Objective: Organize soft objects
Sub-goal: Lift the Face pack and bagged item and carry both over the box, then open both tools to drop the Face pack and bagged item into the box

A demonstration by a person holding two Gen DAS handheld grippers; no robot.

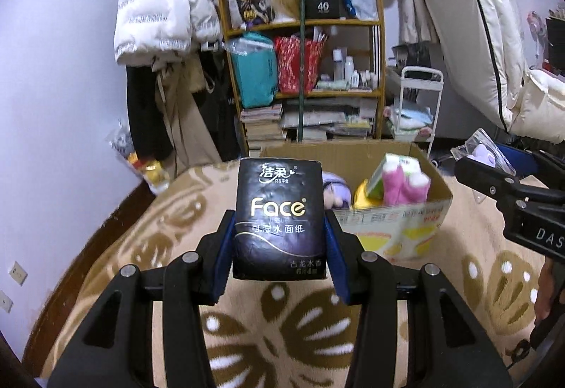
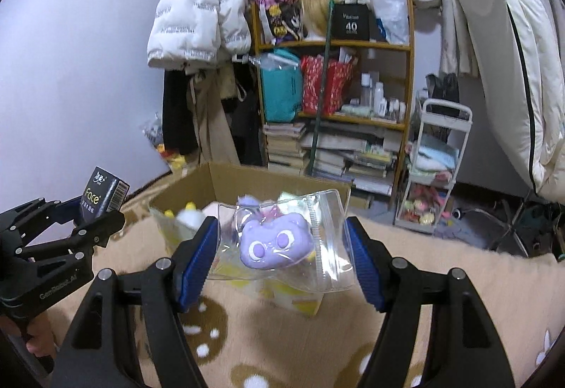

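My left gripper (image 1: pixel 279 246) is shut on a dark "Face" tissue pack (image 1: pixel 279 218) and holds it upright above the patterned blanket, in front of an open cardboard box (image 1: pixel 392 215). The box holds a purple-haired plush (image 1: pixel 335 190), a yellow item (image 1: pixel 360 197) and pink socks (image 1: pixel 402 186). My right gripper (image 2: pixel 280 257) is shut on a clear zip bag with a purple plush (image 2: pixel 275 239), held just before the box (image 2: pixel 190 186). The left gripper with the tissue pack (image 2: pixel 102 197) shows at the left of the right wrist view.
A beige blanket with brown flower pattern (image 1: pixel 282 328) covers the surface. Behind stand a cluttered wooden shelf (image 1: pixel 303 70), hanging coats (image 1: pixel 162 10), a white cart (image 2: pixel 434 176) and a folded mattress (image 2: pixel 512 70).
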